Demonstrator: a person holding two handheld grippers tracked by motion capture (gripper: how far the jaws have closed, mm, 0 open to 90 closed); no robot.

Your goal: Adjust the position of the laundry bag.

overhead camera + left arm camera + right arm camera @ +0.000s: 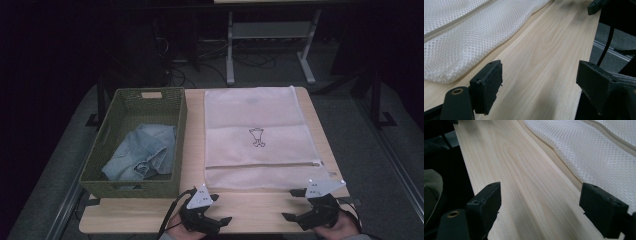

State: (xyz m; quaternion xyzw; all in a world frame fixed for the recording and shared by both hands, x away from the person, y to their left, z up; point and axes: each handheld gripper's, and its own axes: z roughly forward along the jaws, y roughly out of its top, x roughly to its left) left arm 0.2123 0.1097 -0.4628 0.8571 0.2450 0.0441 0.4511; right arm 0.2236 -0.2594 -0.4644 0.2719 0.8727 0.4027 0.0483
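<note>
1. Starting step: left gripper (226, 220) and right gripper (286, 216) rest spread and empty on the wooden bench (250, 210), just beside the white mesh zip bag (255, 137).
2. Likely next: reach the crumpled blue denim garment (142, 152) in the green woven basket (111, 127).

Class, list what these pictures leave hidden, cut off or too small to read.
- Denim garment: high view, its near part hidden by the basket wall.
- Drawing on the mesh bag: high view, too small.
- Mesh bag: gripper views, cut off by picture edges.
</note>
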